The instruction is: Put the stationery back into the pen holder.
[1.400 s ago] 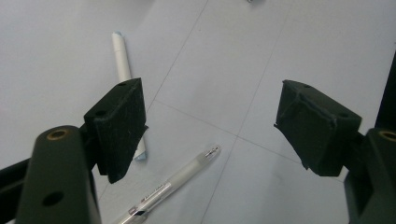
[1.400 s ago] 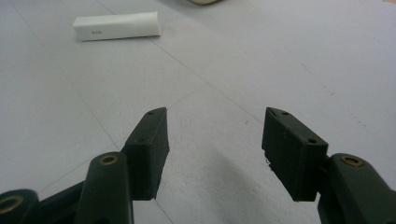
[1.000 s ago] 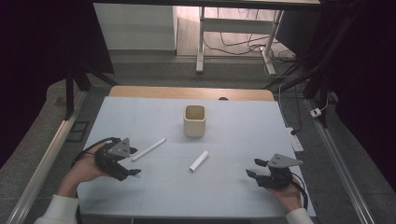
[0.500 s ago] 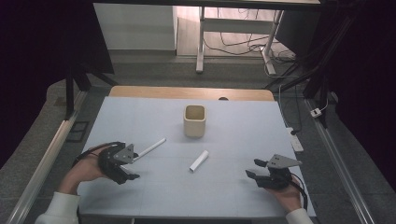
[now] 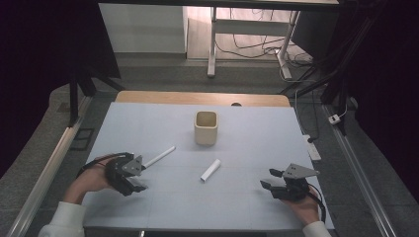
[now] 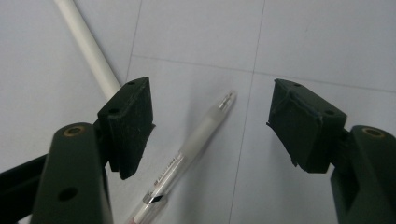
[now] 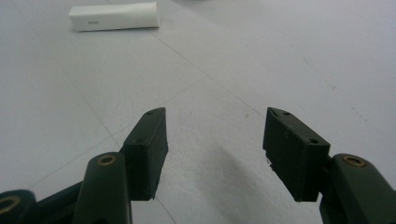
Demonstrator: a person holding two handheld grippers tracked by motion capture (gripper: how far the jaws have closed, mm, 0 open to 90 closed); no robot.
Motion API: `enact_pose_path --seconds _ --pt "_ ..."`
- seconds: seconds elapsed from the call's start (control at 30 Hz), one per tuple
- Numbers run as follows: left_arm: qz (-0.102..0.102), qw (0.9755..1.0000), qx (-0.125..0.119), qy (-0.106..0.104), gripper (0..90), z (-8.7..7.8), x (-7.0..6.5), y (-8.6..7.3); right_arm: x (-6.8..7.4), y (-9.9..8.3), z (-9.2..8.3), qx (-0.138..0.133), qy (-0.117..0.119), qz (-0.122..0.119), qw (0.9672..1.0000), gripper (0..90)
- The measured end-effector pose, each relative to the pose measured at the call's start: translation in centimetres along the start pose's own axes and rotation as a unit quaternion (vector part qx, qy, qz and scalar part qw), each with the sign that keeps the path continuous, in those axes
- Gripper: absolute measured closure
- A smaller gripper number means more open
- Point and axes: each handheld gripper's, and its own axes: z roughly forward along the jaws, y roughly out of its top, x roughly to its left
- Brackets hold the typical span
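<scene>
My left gripper [image 5: 129, 181] is near the table's front left, tilted down at the surface. In the left gripper view it [image 6: 212, 100] stands open, and a clear pen [image 6: 196, 144] lies on the table between the jaws, untouched. A long white stick [image 6: 88, 46] lies just beyond the left jaw, also seen in the high view [image 5: 159, 156]. My right gripper [image 5: 269, 178] rests at the front right, open [image 7: 215, 116] with nothing between its jaws. A short white tube [image 5: 210, 170] lies mid-table; the right gripper view shows it far off [image 7: 114, 16].
A beige square cup [image 5: 206, 127] stands upright behind the middle of the pale blue table [image 5: 257, 143]. A wooden strip [image 5: 148, 97] runs along the far edge. Metal rails [image 5: 47, 168] flank both sides.
My left gripper has drawn back slightly toward the front edge and tipped downward over the clear pen. The right gripper has stayed in place.
</scene>
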Motion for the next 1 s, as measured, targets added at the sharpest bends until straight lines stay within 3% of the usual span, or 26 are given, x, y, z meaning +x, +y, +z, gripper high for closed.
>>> enact_pose_path --seconds 0.4,0.73,1.0 --pt "-0.006 0.9999 0.009 -0.007 30.6 0.9 0.5 -0.7 0.0 0.0 0.1 0.003 -0.001 0.0 1.0 39.2" --pt "0.014 0.9995 0.027 -0.01 34.1 1.6 0.6 -0.4 0.0 -0.1 0.2 0.006 -0.001 -0.002 1.0 39.1" --pt "0.017 0.9992 0.034 -0.013 37.3 2.1 0.8 -0.4 0.0 0.0 0.2 0.009 -0.004 -0.003 0.9999 39.1"
